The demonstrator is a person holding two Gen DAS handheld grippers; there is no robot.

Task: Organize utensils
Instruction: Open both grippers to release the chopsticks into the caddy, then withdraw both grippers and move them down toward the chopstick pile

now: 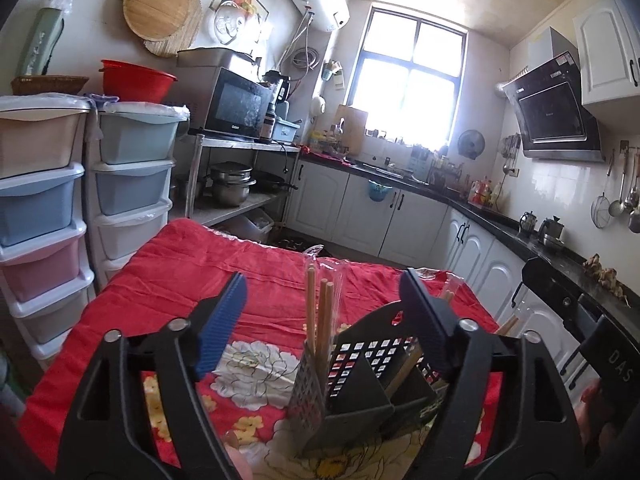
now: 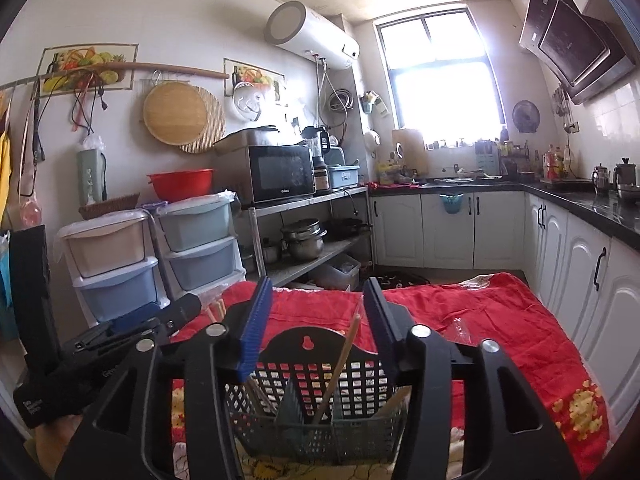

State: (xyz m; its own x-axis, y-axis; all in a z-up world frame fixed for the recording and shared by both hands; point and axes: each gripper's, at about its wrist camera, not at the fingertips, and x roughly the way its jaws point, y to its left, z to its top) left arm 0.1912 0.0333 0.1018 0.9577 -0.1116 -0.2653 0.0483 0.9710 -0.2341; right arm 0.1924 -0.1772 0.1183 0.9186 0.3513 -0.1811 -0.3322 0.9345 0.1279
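Note:
A black perforated utensil caddy (image 1: 360, 364) stands on the red floral cloth (image 1: 160, 300). Three wooden chopsticks (image 1: 320, 312) stand upright in its left compartment. My left gripper (image 1: 324, 280) is open, its blue pads well apart on either side of the caddy and touching nothing. In the right wrist view the caddy (image 2: 320, 376) holds one leaning chopstick (image 2: 340, 364). My right gripper (image 2: 318, 282) is open above the caddy; the chopstick rises between its jaws, and neither pad presses on it. The left gripper's finger (image 2: 176, 312) shows at the left.
Clear plastic wrappers (image 1: 320, 256) (image 2: 460, 328) lie on the cloth, with loose chopsticks (image 1: 508, 324) near its right edge. Stacked plastic drawers (image 1: 48, 200) stand to the left, a metal shelf with a microwave (image 1: 236, 104) behind, and white cabinets (image 1: 472, 240) to the right.

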